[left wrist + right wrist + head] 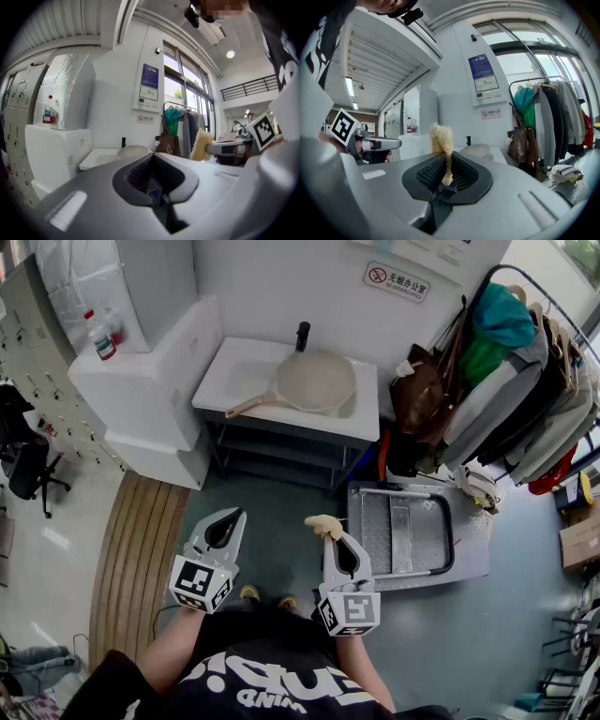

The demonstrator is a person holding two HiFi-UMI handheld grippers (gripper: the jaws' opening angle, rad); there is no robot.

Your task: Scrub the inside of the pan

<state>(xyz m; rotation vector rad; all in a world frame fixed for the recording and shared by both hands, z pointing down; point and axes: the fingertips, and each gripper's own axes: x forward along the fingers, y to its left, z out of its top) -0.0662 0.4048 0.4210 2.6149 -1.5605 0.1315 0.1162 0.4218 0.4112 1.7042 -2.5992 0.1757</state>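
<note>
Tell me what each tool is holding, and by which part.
Right tool grips the fibrous scrub pad by one narrow end; left tool is shut and empty.

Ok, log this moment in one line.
stage: pre-scrub | left gripper: shut, empty | right gripper: shut on scrubber | pan: on white counter, untouched

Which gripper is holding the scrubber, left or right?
The right gripper: its jaws pinch the tan fibrous scrubber, which sticks up past the tips. The left gripper is shut with nothing between its jaws.
</note>
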